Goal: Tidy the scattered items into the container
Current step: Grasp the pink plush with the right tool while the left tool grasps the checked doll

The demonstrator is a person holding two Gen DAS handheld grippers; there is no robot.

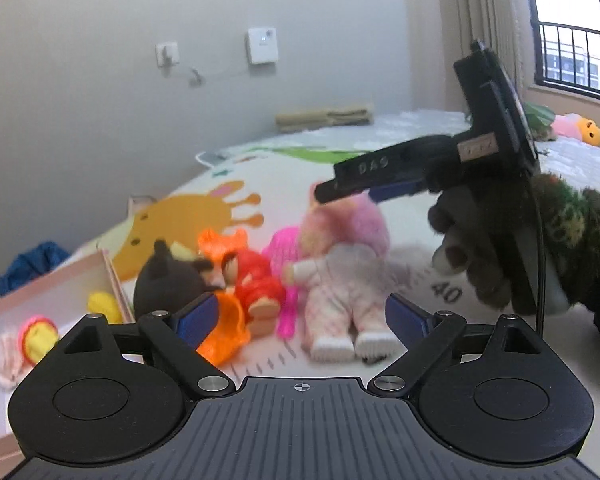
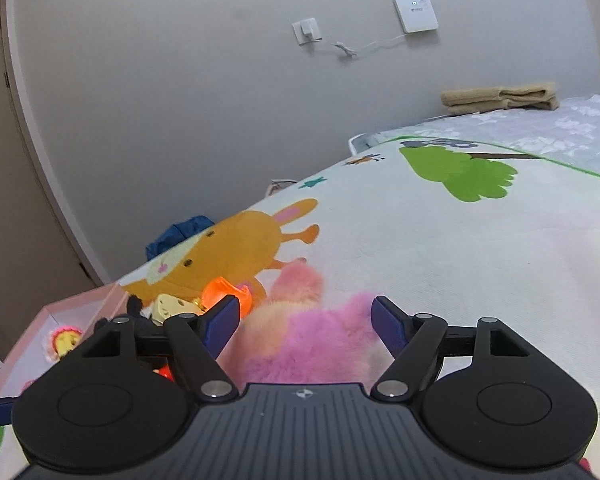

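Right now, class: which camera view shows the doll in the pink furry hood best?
The left wrist view. There the doll lies whole on the mat, hood to white shoes, though slightly blurred. The right wrist view catches only its pink hood, close between the open right tool's fingers.

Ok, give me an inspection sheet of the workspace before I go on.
Surface: cartoon-printed play mat on a bed.
Job's things: pink-hooded doll in white pyjamas, red-dressed small doll, black plush toy, orange translucent plastic toy, magenta plastic brush on the mat; pale pink open box holds yellow toys.
Clutter: folded tan towels, blue cloth.
Grippers: left gripper open, empty; right gripper open over the doll's hood.
Cables: white wall cable.
Surroundings: grey wall, barred window.
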